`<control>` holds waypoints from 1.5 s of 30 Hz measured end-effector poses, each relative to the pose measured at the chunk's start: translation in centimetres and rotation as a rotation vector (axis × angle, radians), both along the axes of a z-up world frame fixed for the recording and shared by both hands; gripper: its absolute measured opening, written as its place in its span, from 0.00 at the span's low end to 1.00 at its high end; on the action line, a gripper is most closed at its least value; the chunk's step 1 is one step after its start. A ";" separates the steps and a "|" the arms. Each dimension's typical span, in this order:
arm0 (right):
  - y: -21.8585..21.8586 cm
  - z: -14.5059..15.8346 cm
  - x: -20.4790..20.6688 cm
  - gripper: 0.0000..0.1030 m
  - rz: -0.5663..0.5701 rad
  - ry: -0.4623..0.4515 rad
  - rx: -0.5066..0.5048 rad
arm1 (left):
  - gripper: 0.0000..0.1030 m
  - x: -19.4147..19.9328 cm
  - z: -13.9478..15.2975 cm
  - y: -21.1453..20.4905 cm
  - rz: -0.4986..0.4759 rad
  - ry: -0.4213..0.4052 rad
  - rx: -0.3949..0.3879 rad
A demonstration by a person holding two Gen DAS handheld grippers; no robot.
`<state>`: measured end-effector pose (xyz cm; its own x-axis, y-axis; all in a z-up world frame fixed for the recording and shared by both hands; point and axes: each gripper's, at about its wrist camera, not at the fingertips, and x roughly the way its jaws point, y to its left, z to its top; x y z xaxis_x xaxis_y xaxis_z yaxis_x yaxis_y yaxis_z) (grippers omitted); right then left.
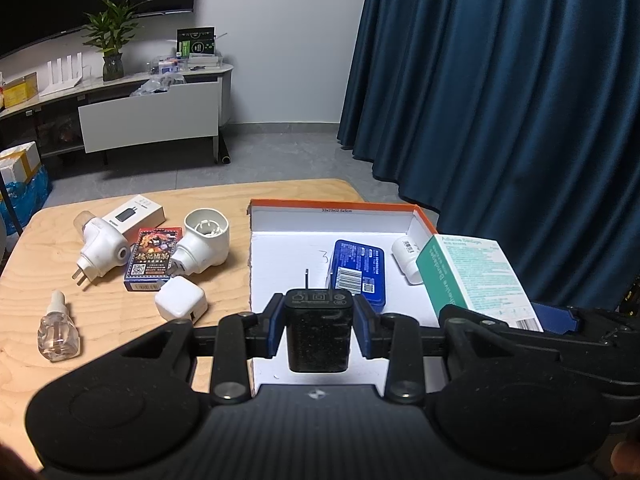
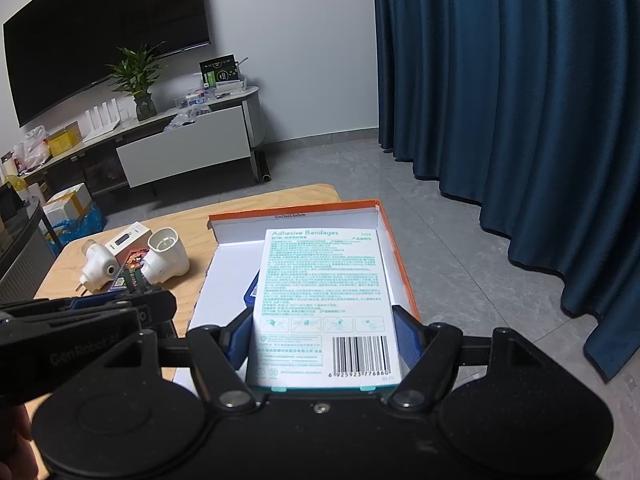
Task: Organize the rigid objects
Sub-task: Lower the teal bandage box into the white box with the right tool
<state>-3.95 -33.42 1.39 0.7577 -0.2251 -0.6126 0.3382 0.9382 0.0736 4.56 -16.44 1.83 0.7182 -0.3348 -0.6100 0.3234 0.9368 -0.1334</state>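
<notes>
My left gripper [image 1: 319, 320] is shut on a black charger [image 1: 318, 330], held over the near edge of the orange-rimmed white box [image 1: 280, 264]. My right gripper [image 2: 324, 340] is shut on a white and teal adhesive bandages box [image 2: 324, 300], held above the same orange-rimmed box [image 2: 394, 248]; that bandages box [image 1: 476, 280] shows at the right in the left wrist view. Inside the orange-rimmed box lie a blue case [image 1: 358, 276] and a white bottle [image 1: 406, 258].
On the wooden table [image 1: 120, 320] left of the box lie two white plug-in devices [image 1: 102, 248] [image 1: 204, 242], a card pack [image 1: 152, 260], a white adapter box [image 1: 136, 214], a white cube charger [image 1: 181, 300] and a small clear bottle [image 1: 58, 330]. A blue curtain [image 1: 500, 100] hangs at right.
</notes>
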 end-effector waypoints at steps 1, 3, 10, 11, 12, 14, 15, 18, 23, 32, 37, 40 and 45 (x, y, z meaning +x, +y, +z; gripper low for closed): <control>-0.1 -0.1 0.1 0.82 0.000 0.001 -0.001 | 0.35 0.0 0.0 0.0 0.000 0.000 0.000; -0.1 -0.2 0.2 0.82 0.000 0.002 0.000 | 0.35 0.0 0.0 0.0 0.000 0.000 0.001; -0.2 -0.2 0.2 0.82 0.000 0.003 -0.001 | 0.35 0.4 -0.1 -0.2 0.001 0.006 0.001; -0.2 -0.2 0.2 0.82 0.000 0.003 -0.001 | 0.35 0.4 -0.2 -0.2 0.001 0.007 0.001; -0.2 -0.2 0.3 0.82 0.000 0.003 -0.001 | 0.35 0.5 -0.2 -0.2 0.001 0.007 0.001; -0.2 -0.1 0.3 0.82 0.000 0.003 -0.001 | 0.35 0.5 -0.2 -0.2 0.001 0.007 0.001; -0.2 -0.3 0.3 0.82 0.000 0.005 -0.002 | 0.35 0.5 -0.2 -0.2 0.000 0.008 0.001; -0.3 -0.7 0.5 0.82 -0.002 0.009 -0.004 | 0.35 0.6 -0.3 -0.3 0.002 0.009 0.000; -0.5 -1.0 0.8 0.82 -0.002 0.014 -0.005 | 0.35 0.8 -0.3 -0.3 0.003 0.010 0.000; -0.9 -0.8 1.4 0.82 -0.007 0.019 -0.019 | 0.35 1.1 -0.3 -0.6 0.001 0.012 0.002; -0.9 -0.8 1.5 0.82 -0.009 0.025 -0.026 | 0.35 1.6 -0.4 -0.8 0.001 0.015 0.002; -1.1 -0.7 1.7 0.82 -0.010 0.029 -0.027 | 0.35 1.9 -0.4 -0.8 0.003 0.018 -0.001; -1.3 -0.5 2.2 0.82 -0.010 0.037 -0.032 | 0.35 2.3 -0.6 -0.8 0.006 0.024 -0.004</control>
<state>-1.74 -34.74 0.85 0.7320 -0.2528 -0.6327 0.3498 0.9363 0.0305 6.84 -17.26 1.26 0.7053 -0.3334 -0.6256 0.3149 0.9380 -0.1448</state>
